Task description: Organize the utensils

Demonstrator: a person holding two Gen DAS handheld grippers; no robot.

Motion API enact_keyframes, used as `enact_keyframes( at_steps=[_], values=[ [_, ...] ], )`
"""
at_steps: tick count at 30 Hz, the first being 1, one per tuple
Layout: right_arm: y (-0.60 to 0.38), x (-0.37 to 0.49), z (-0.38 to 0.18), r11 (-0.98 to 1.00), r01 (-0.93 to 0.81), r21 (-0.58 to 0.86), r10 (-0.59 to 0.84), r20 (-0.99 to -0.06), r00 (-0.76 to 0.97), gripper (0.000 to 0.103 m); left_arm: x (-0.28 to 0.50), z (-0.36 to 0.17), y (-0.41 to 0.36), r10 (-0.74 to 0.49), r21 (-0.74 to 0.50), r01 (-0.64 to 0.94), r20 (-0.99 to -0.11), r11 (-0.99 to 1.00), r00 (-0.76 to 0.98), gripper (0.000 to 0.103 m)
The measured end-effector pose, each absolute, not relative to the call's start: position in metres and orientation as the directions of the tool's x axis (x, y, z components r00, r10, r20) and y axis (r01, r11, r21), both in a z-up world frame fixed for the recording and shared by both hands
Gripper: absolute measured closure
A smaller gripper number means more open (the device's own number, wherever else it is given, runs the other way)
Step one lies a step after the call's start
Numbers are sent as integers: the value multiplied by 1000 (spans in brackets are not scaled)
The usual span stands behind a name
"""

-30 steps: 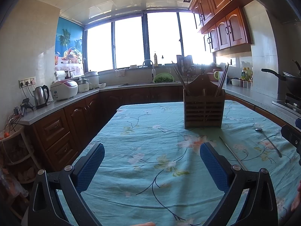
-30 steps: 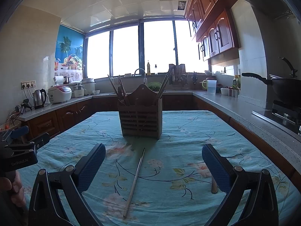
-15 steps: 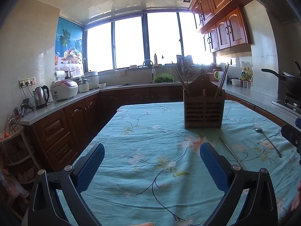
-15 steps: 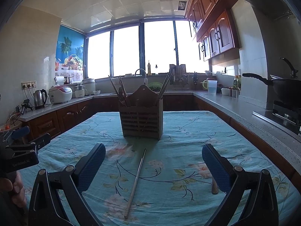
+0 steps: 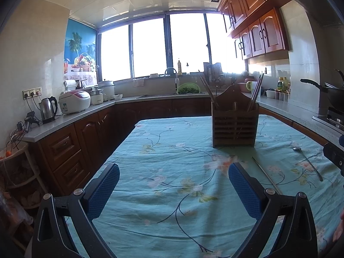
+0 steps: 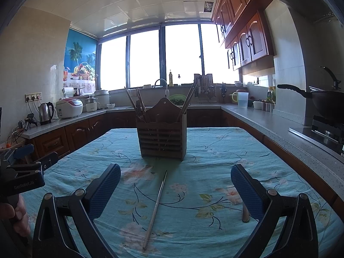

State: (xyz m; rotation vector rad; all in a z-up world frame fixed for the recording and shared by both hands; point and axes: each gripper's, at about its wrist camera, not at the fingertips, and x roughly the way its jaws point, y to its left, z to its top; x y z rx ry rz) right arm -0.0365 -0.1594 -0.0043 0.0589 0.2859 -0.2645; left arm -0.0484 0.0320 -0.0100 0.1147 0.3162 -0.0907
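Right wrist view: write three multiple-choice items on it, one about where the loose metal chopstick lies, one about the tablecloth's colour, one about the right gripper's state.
1. Where does the metal chopstick lie?
A. On the tablecloth in front of the wooden utensil holder
B. Inside the holder
C. On the counter by the kettle

2. What is the main colour of the tablecloth?
A. Red
B. Turquoise with a flower print
C. Plain white

3. How does the right gripper stand?
A. Shut on the chopstick
B. Shut on a spoon
C. Open, holding nothing

Answers:
1 A, the chopstick lies flat on the cloth, on the near side of the holder.
2 B, the cloth is blue-green with printed blossoms and stems.
3 C, the blue pads stand far apart with the chopstick lying on the cloth between them, untouched.
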Motion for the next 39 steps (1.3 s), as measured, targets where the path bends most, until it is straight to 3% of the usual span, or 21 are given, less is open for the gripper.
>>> enact_keyframes(
  at_steps=[39],
  values=[
    [-157, -34, 2, 967, 253, 20, -238, -276, 931, 0, -49, -7, 30, -66, 103, 102, -305, 989, 950, 1]
  ],
)
